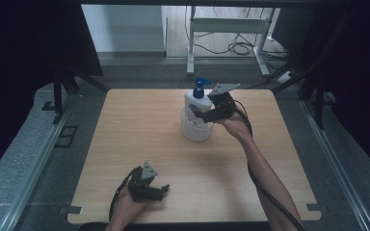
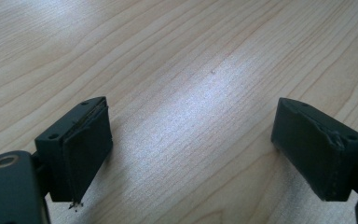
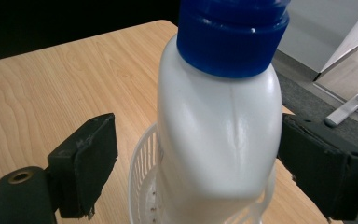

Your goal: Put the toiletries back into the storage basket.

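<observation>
At the far middle of the desk (image 1: 139,125) we bracket the white pump bottle (image 1: 197,102), standing in its white basket (image 1: 192,130), with our right gripper (image 1: 211,111) spread wide, one jaw seemingly touching, probably for a firm upright grasp, while our left gripper (image 1: 160,191) rests wide open and empty near us.

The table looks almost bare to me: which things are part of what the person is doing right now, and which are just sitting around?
In use:
- white pump bottle with blue cap, standing in the basket
- white slotted basket
- right gripper, jaws open either side of the bottle

Just around:
- left gripper, open over bare wood
- wooden table
- white metal frame and cables on the floor behind
</observation>
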The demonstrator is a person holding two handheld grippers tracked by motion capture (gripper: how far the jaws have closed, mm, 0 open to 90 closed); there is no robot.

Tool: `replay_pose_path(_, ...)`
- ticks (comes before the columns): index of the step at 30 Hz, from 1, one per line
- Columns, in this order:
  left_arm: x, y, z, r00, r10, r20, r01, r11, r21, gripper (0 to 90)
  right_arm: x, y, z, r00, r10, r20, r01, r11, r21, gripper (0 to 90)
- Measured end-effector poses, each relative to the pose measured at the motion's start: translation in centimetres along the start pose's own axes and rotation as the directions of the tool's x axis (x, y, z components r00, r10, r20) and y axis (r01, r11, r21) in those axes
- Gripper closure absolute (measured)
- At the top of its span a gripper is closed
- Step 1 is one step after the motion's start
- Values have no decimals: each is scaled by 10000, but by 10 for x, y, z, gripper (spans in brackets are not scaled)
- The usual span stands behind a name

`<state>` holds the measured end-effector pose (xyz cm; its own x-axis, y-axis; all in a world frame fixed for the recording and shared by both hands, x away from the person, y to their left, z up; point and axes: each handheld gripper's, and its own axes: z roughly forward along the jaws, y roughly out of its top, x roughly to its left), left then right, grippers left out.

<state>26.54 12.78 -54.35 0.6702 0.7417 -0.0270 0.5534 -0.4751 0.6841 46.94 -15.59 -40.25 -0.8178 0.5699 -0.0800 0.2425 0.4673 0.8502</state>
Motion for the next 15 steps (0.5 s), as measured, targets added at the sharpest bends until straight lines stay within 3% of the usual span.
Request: replay_pose_path(15, 0, 0, 0, 10000, 41, 1, -41, 10000, 3, 116, 5, -3, -18, 9995, 19, 309, -21, 10000, 74, 17)
